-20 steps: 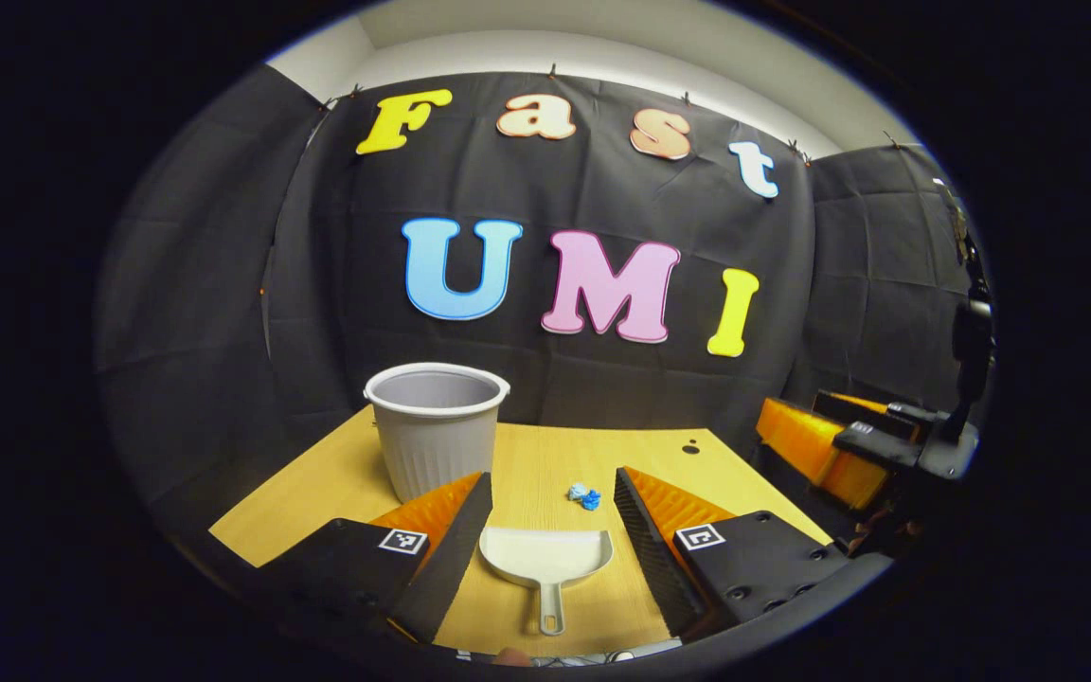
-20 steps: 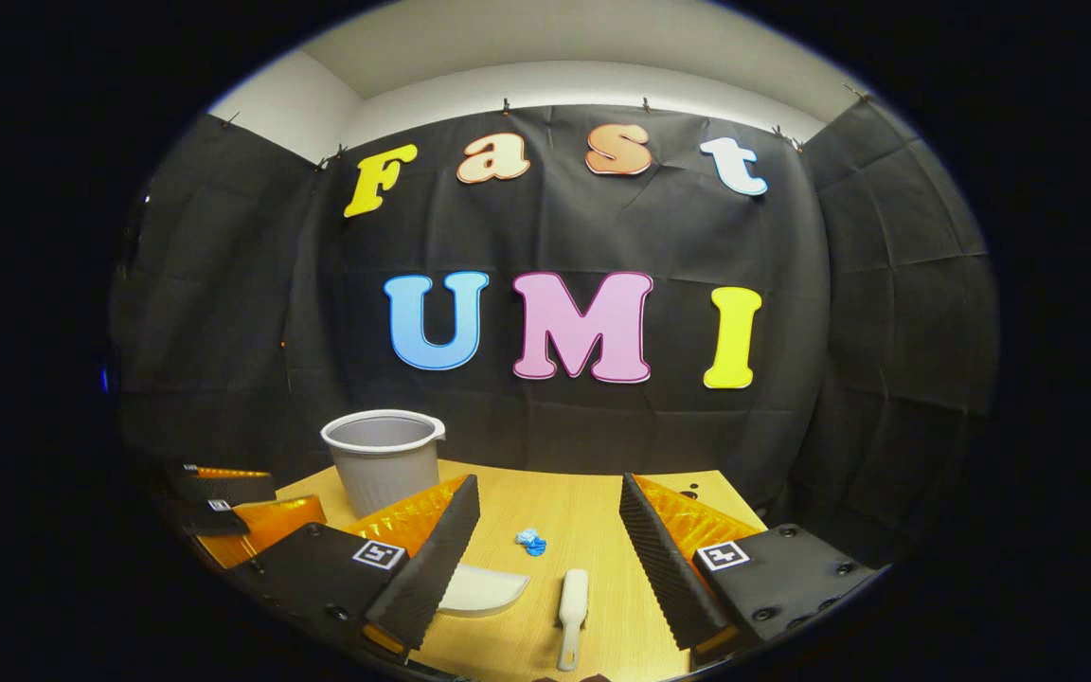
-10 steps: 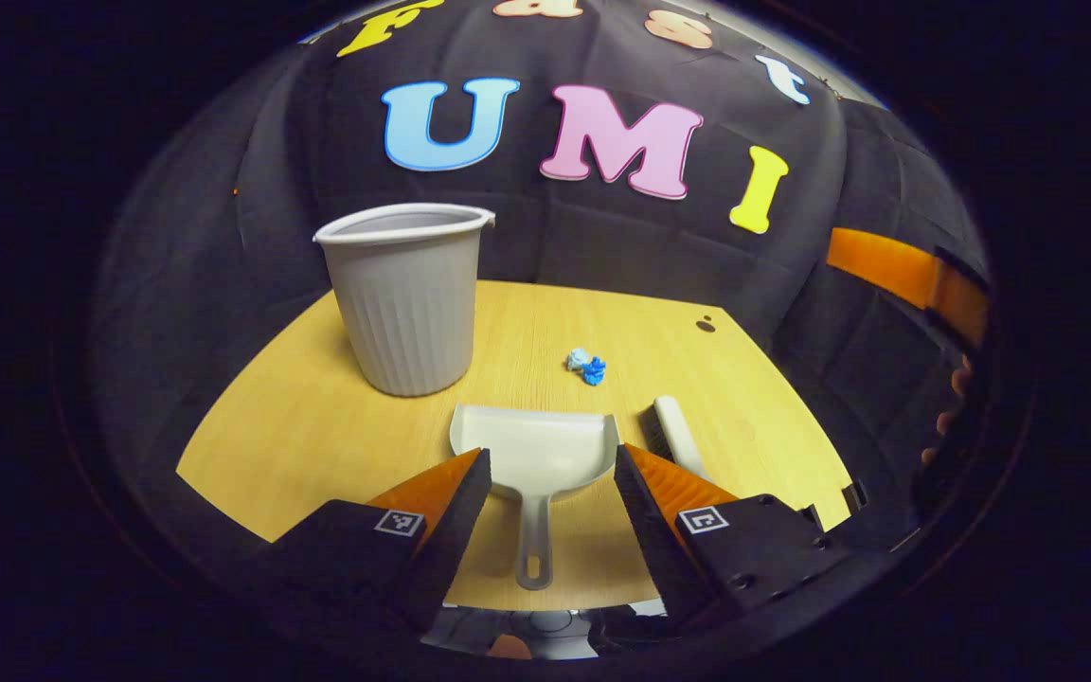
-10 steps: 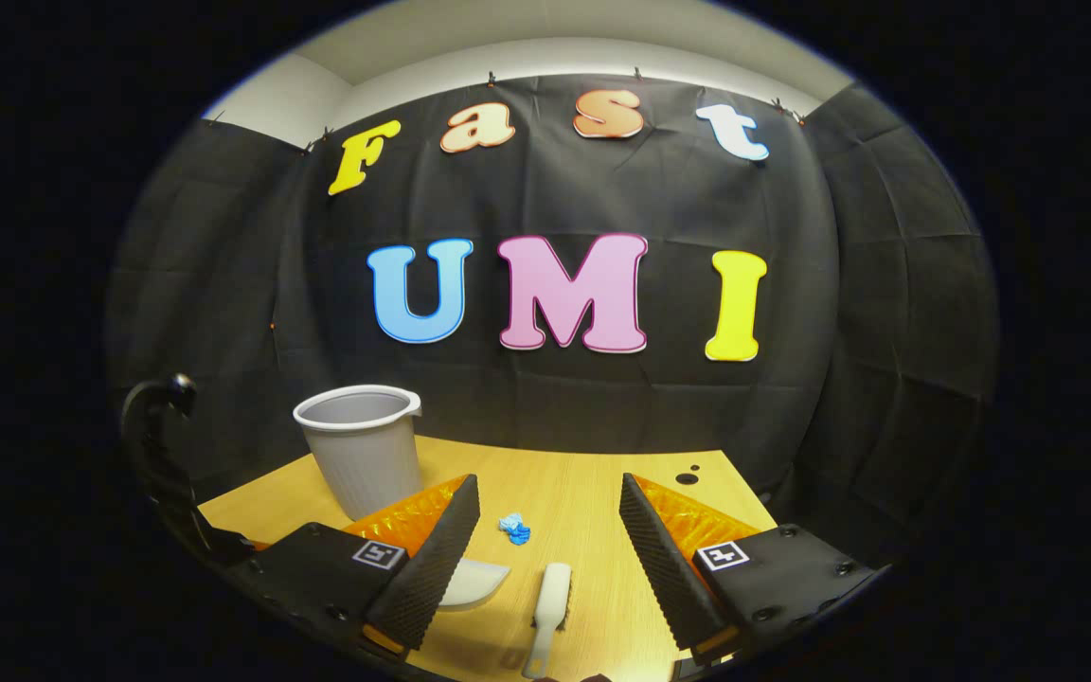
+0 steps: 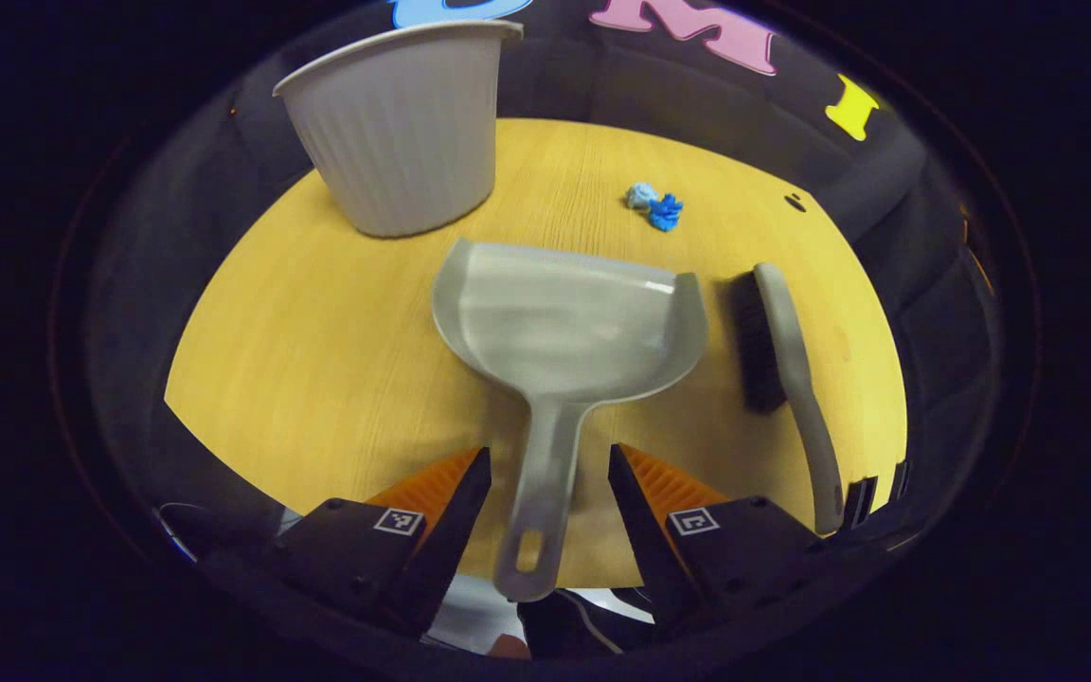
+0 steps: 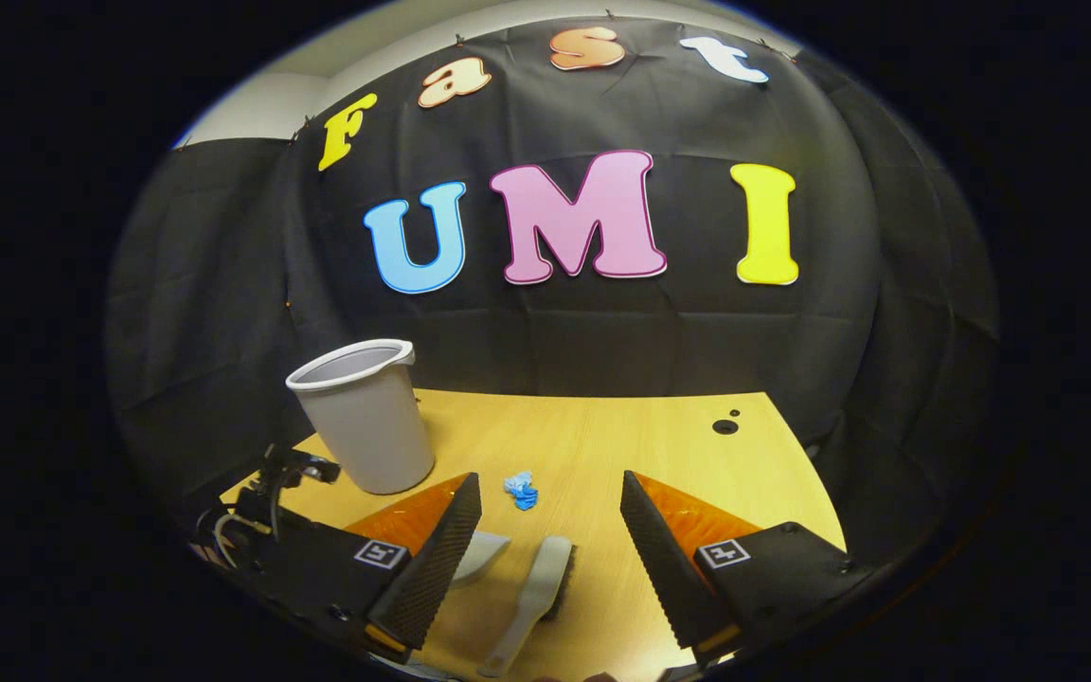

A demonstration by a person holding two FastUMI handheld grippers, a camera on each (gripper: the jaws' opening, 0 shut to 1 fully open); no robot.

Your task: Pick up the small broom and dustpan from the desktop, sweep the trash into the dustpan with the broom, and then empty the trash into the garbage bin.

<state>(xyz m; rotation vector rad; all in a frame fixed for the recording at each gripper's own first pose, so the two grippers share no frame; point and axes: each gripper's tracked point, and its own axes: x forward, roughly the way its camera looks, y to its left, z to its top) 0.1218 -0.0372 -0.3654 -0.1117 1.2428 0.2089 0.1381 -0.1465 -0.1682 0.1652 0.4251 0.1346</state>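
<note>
- Straddling the dustpan [image 5: 564, 332] handle, the left gripper [image 5: 544, 474] gapes wide, touching nothing.
- Right gripper [image 6: 550, 502], equally wide and empty, has the broom [image 6: 531, 597] between its jaws.
- Trash [image 5: 654, 204] lies beyond the pan; bin [image 5: 399, 133] far-left.

Both tongs [image 5: 543, 474] [image 6: 550, 497] agape (low)

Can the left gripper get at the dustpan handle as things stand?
Probably yes: the left gripper is open, its fingers flank the dustpan handle without touching it, and nothing lies between; the broom is off to the side.
</note>
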